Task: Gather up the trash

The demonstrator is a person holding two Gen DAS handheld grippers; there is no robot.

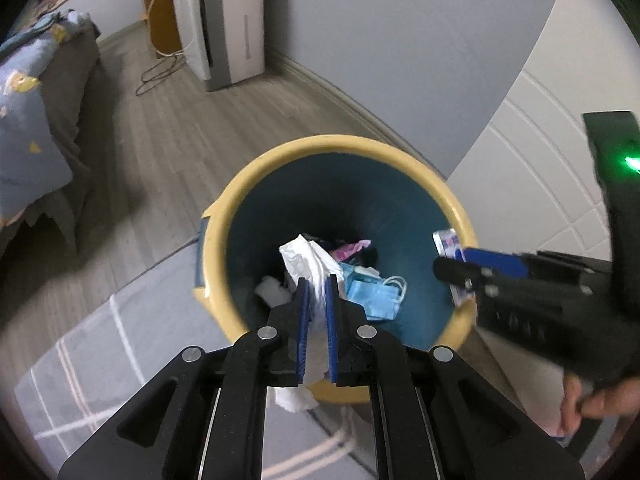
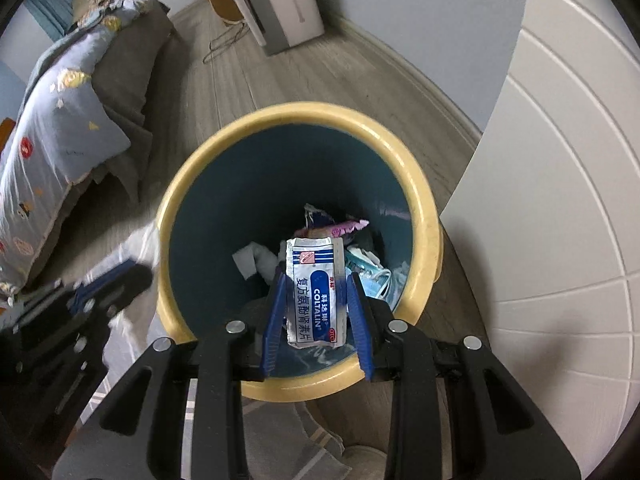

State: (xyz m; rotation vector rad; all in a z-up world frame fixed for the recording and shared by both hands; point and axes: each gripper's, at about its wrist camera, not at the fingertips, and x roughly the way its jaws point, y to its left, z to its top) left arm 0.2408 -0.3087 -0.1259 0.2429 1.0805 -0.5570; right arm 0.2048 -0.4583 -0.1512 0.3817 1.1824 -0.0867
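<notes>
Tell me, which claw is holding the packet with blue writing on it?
The right claw holds the silver packet with blue writing, over the yellow-rimmed bin. The left claw pinches plain white tissue instead.

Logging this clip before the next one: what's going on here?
A person holding tongs in each hand is binning trash. The left tongs are shut on a crumpled white tissue, and the right tongs grip a silver-and-blue Coltalin medicine sachet. Both are poised over the round yellow-rimmed, blue-lined waste bin, which already holds a blue face mask and wrappers. Neither piece has been dropped yet.
</notes>
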